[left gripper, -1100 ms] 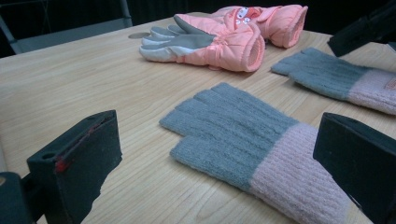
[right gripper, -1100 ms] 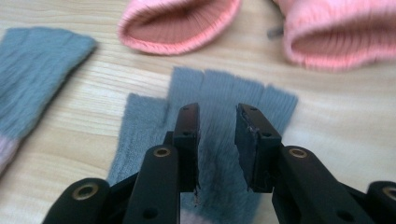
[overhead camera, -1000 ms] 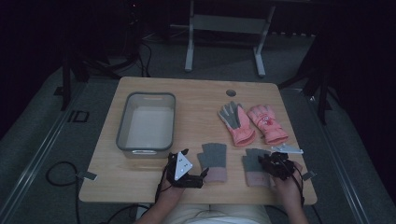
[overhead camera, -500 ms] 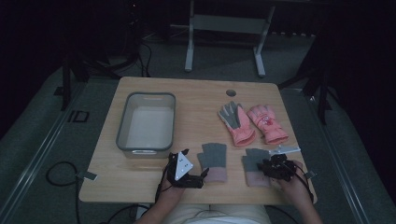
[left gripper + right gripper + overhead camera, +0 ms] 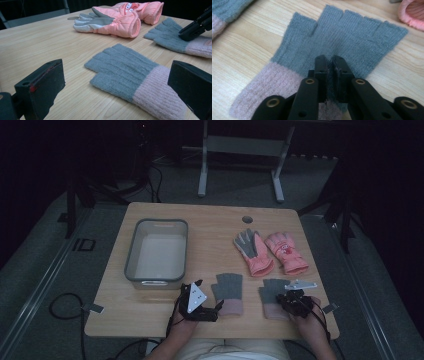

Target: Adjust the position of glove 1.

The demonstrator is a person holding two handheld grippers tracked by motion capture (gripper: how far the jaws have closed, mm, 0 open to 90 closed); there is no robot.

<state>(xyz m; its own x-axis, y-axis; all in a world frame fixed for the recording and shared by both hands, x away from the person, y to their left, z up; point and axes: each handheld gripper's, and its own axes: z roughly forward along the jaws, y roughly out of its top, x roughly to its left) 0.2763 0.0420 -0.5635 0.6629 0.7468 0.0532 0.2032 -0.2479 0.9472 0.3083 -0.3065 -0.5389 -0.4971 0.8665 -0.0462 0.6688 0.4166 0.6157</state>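
Grey knit of the right fingerless glove point(image 5: 342, 37) is pinched in the closed right gripper point(image 5: 330, 62); left gripper point(image 5: 117, 82) gapes wide, empty, around the left fingerless glove point(image 5: 130, 72) on the bench point(image 5: 210, 227).

Two knit gloves point(image 5: 130, 75) point(image 5: 337, 37), grey with pale pink ribbed cuffs; two padded gloves point(image 5: 270, 251), salmon pink, one with grey palm; bin point(image 5: 131, 265), grey; table point(image 5: 210, 222), light wood grain; tool point(image 5: 329, 82), black.
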